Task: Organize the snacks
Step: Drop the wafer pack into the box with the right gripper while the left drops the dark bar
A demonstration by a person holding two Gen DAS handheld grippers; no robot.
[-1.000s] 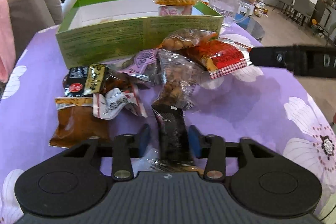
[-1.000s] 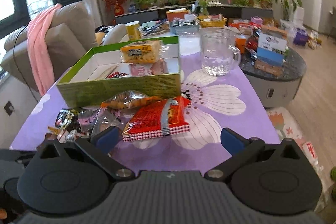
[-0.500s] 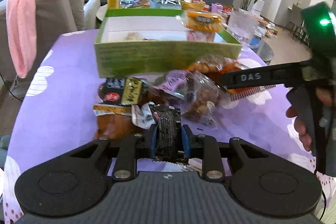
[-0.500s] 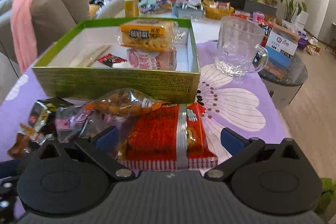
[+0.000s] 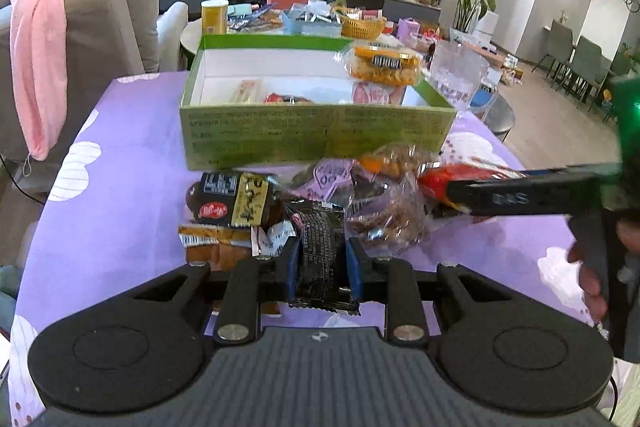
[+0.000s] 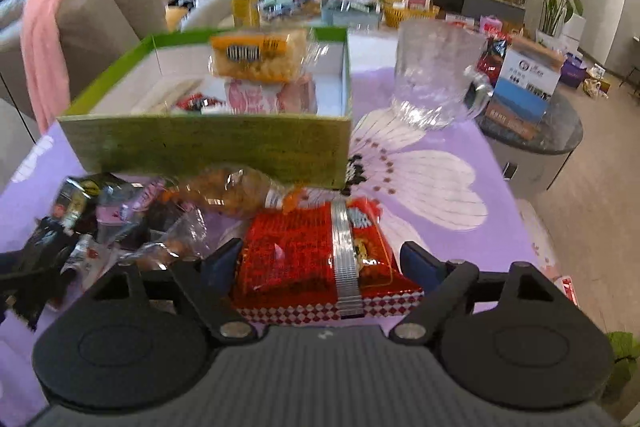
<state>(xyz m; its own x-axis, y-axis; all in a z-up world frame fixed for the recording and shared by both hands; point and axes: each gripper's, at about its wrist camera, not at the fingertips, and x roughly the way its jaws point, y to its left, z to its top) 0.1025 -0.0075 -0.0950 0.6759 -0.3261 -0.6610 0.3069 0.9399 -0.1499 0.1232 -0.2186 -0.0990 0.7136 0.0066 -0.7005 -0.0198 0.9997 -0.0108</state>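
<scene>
My left gripper (image 5: 322, 263) is shut on a black snack packet (image 5: 320, 239), held just above the snack pile (image 5: 240, 199) on the purple tablecloth. The green box (image 5: 316, 137) stands behind the pile with a yellow snack pack (image 5: 384, 67) and a few others inside. In the right wrist view my right gripper (image 6: 320, 263) is open, its blue pads on either side of a red snack packet (image 6: 304, 255) lying on the cloth. A clear bag of orange snacks (image 6: 236, 191) lies between that packet and the green box (image 6: 208, 147).
A glass mug (image 6: 436, 75) stands right of the box. A sofa with a pink cloth (image 5: 40, 39) is at the left. A round side table with boxes (image 6: 524, 83) sits past the table's right edge. A hand (image 5: 592, 283) holds the right gripper's handle.
My left gripper closed on the black packet and lifted it a little off the pile. My right gripper moved forward until the red packet lay between its pads.
</scene>
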